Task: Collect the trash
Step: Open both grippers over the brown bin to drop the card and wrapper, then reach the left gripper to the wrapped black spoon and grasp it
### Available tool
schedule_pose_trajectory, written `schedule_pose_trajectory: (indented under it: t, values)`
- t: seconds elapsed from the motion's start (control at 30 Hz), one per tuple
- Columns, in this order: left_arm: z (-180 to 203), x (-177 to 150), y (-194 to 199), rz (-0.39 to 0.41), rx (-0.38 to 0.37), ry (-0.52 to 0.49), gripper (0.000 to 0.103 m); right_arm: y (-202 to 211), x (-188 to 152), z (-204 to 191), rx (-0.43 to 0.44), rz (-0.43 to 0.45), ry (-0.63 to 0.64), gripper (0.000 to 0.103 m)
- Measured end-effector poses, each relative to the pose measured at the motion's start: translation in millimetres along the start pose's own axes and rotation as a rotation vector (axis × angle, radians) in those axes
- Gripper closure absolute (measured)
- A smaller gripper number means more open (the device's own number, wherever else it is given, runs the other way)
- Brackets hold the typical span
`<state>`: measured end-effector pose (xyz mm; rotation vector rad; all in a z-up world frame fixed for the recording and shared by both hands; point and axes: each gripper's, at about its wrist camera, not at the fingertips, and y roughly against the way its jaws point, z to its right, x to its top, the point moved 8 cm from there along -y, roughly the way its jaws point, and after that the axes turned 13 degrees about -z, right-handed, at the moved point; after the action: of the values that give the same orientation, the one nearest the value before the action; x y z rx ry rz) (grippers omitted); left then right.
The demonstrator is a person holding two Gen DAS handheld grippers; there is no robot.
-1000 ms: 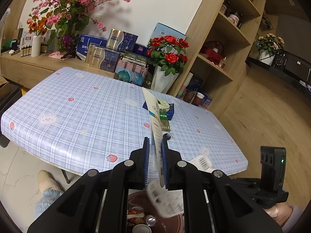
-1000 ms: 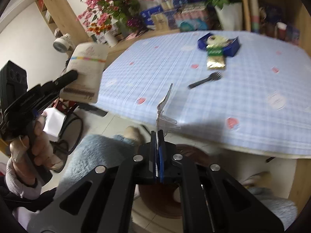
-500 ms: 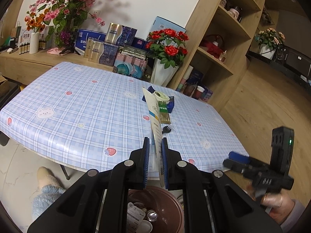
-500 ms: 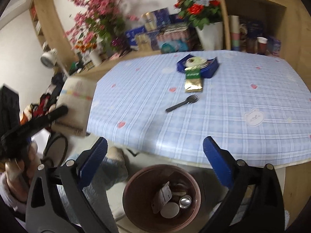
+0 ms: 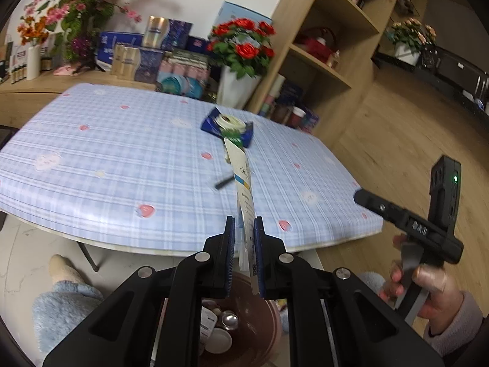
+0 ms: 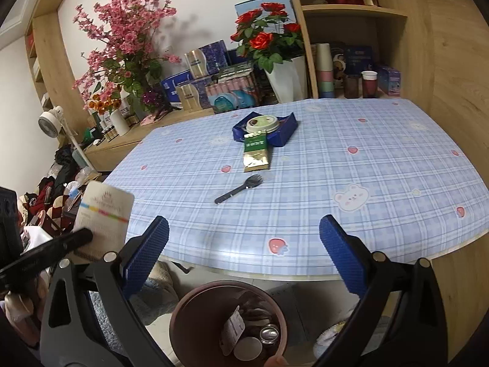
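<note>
My left gripper [image 5: 244, 238] is shut on a flat white paper packet [image 5: 243, 183] and holds it upright above the brown trash bin [image 5: 262, 312]. The packet also shows at the left of the right wrist view [image 6: 104, 217]. My right gripper [image 6: 244, 250] is open and empty above the same bin [image 6: 186, 315], which holds a label, a can and lids. On the blue plaid table [image 6: 366, 159] lie a black plastic fork [image 6: 238, 192], a gold and green sachet [image 6: 256, 153] and a blue tray with a white lid [image 6: 262, 124].
A white vase of red roses [image 6: 284, 73], boxes and a pink blossom plant [image 6: 128, 46] stand behind the table. Wooden shelves [image 6: 351, 46] rise at the right. Clothes and a small fan [image 6: 50, 120] sit at the far left. My slippered foot [image 5: 64, 275] is on the floor.
My right gripper opened and let go of a clear plastic piece over the bin, then rose toward the table. My left gripper keeps the packet and has shifted a little over the bin.
</note>
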<state>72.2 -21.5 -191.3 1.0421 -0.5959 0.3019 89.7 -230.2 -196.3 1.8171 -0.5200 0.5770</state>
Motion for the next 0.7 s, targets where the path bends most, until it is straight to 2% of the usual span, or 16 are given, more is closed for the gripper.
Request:
schedule_pose_trajectory:
  t: [0.33, 0.37, 0.4, 0.53, 0.7]
  values:
    - [30.5, -14.6, -29.8, -0.091, -0.076, -0.067, 0.088, -2.3, -4.5, 18.9, -0.008, 0.000, -0.046, 0.006]
    - [32.5, -14.8, -31.5, -0.095, -0.079, -0.075, 0.082, -2.8, -5.1, 20.4, -0.008, -0.001, -0.050, 0.006]
    - [33.3, -14.6, -32.4, -0.096, -0.079, -0.078, 0.071, -3.4, -5.8, 22.2, -0.007, -0.002, -0.054, 0.006]
    - [29.6, -10.3, -31.7, -0.077, -0.059, -0.070, 0.057, -5.5, -8.3, 27.3, -0.009, -0.008, -0.068, 0.006]
    - [9.5, -2.4, -26.7, -0.039, -0.011, -0.017, 0.033, -8.1, -10.9, 31.0, -0.013, -0.013, -0.076, 0.006]
